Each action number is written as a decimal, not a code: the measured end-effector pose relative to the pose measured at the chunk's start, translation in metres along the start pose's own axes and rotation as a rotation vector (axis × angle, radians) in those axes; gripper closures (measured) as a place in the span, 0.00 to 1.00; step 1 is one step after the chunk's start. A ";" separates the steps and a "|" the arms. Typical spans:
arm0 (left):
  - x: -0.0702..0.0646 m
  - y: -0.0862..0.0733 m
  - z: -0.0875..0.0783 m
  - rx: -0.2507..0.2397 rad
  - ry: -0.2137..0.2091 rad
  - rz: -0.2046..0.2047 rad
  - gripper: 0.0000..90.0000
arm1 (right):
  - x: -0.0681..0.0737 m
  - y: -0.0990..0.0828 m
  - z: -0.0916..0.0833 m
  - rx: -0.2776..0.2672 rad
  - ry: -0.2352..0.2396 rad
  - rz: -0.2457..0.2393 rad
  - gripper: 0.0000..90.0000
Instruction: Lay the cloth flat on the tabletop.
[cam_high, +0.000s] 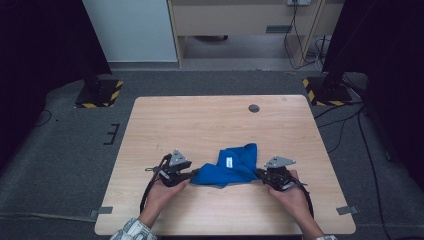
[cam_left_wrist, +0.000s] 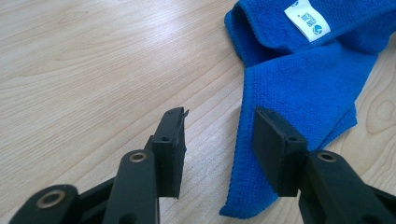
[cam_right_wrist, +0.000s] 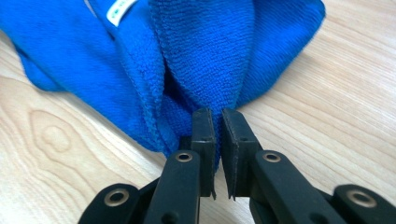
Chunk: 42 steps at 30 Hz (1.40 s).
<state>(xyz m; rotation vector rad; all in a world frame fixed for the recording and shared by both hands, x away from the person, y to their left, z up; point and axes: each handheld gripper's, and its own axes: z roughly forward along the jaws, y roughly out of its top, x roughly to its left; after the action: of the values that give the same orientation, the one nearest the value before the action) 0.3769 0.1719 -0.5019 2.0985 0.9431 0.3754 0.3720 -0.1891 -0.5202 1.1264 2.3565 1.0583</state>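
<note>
A crumpled blue cloth with a white label lies on the wooden table, near its front edge. My left gripper sits at the cloth's left corner. In the left gripper view its jaws stand open, with the cloth's near edge lying on the table between and under them, untouched by the pads. My right gripper is at the cloth's right side. In the right gripper view its jaws are shut on a raised fold of the cloth.
A round grommet hole sits in the table's far right part. Grey tape tabs mark the front corners. Two stand bases with yellow-black stripes rest on the floor beyond the table.
</note>
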 end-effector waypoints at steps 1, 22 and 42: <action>0.000 0.000 0.000 0.000 -0.002 0.000 0.59 | -0.002 -0.001 0.000 0.011 -0.005 0.004 0.93; -0.005 -0.001 -0.009 -0.004 0.006 0.009 0.57 | 0.016 0.038 -0.025 -0.188 0.016 -0.048 0.84; -0.009 -0.019 -0.015 0.053 -0.029 0.026 0.32 | 0.033 0.066 0.036 0.000 0.012 -0.112 0.94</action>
<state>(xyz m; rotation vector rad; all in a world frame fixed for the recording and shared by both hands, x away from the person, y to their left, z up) 0.3529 0.1814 -0.5066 2.1601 0.9190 0.3358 0.4060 -0.1191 -0.4946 0.9779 2.3984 1.0292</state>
